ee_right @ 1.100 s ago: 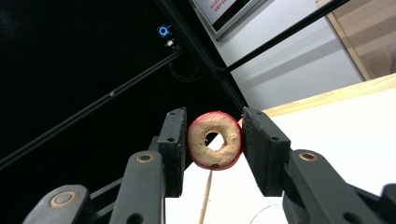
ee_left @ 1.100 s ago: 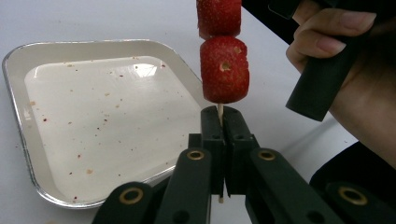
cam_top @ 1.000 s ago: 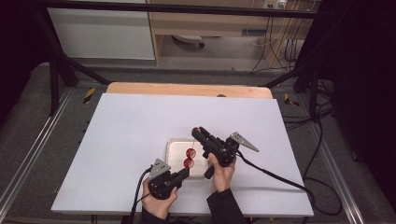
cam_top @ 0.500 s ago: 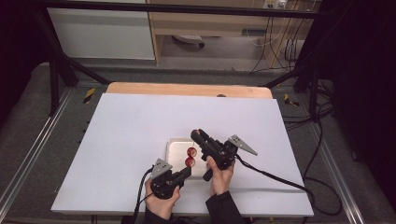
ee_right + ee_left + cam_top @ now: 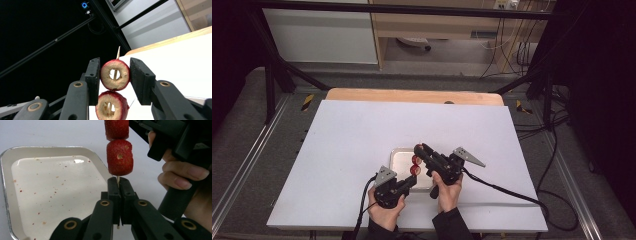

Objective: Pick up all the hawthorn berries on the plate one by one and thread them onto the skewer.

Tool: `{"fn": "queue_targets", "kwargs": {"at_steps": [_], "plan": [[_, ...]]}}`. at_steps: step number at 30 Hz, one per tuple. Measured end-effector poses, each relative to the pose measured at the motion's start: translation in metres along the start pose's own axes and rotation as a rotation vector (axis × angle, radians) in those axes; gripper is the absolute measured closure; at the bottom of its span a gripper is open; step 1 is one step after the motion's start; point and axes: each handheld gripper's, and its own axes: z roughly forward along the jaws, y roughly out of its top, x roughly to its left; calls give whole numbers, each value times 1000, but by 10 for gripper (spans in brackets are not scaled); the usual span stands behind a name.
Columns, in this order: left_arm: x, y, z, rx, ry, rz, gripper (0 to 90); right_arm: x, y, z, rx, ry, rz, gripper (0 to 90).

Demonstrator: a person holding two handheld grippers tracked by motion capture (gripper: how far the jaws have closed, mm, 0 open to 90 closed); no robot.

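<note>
at the white table (image 5: pixel 337 150), i hold a wooden skewer (image 5: pixel 117 179) upright over a small metal tray (image 5: pixel 5 185); my left gripper (image 5: pixel 118 185) is pressed together on the skewer's lower end, its two black jaws meeting flat around the stick just beneath the lower red fruit piece (image 5: pixel 119 157); a second, upper fruit piece (image 5: pixel 116 128) sits above it on the same stick, touching or very nearly so; my right gripper (image 5: pixel 114 75) brackets that upper piece (image 5: pixel 115 74), a cored red ring with a pale centre, one jaw at each side; from the right gripper view the pads look to be against its skin, though i cannot be sure they press and not merely rest; the skewer's sharp tip (image 5: pixel 118 51) pokes out beyond the ring, and the lower ring (image 5: pixel 109 105) sits just under the jaws; in the high view both of my hands are low at the near edge of the table, with the tray (image 5: pixel 398 156) just beyond them; the step in hand, as i judge it, is working the upper piece along the stick, either seating it or drawing it off; the next move calls for a straight slide along the skewer while the left grip holds firm, lest the thin stick bend or snap; the tray is bare but for red crumbs; no brand, label or writing can be read.
</note>
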Motion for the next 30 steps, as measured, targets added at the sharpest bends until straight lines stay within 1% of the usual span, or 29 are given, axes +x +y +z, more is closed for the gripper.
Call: {"fn": "queue_targets", "kwargs": {"at_steps": [1,3,5,8,10,12,13,15,16,17,19,20,21,22,23,24,25,26,27,29,30], "plan": [[1,-1,0,0,-6,3,884,0,1,0,7,0,-1,619],[3,-1,-1,-4,-10,10,885,0,3,-1,28,-1,-19,611],[5,-2,-3,-6,-13,17,884,0,7,-3,48,-11,-39,527],[9,-2,-6,-5,-8,26,884,0,15,-7,73,-20,-71,444],[12,-3,-7,-3,-2,31,884,-1,20,-9,96,-36,-95,379],[15,-3,-8,4,-9,38,884,-3,26,-12,127,-54,-116,306],[16,-3,-9,11,-3,44,884,-5,28,-13,154,-66,-132,269],[19,-3,-9,15,-12,55,885,-7,31,-15,202,-83,-165,210],[20,-3,-10,13,-2,67,884,-9,33,-16,242,-93,-185,179],[21,-2,-10,15,-1,70,884,-11,34,-17,264,-101,-209,151],[22,-2,-12,21,-9,74,884,-15,34,-19,305,-103,-234,102],[23,-1,-12,22,-7,77,884,-18,34,-20,321,-109,-243,87],[23,0,-13,28,-15,72,884,-20,34,-22,345,-113,-257,78],[24,0,-13,25,-10,81,884,-22,34,-23,369,-118,-275,61],[25,1,-15,36,-14,80,884,-24,34,-24,389,-126,-286,43],[26,2,-16,36,-12,88,884,-27,34,-26,424,-143,-298,32],[26,3,-16,42,-16,86,884,-30,34,-28,447,-146,-312,27],[27,4,-17,48,-17,94,884,-31,34,-29,464,-151,-316,17],[27,5,-18,48,-19,92,884,-34,34,-32,475,-161,-332,14],[29,8,-20,58,-16,103,884,-38,34,-37,493,-168,-341,10],[30,9,-21,62,-20,101,884,-40,34,-40,500,-174,-346,8]]}}
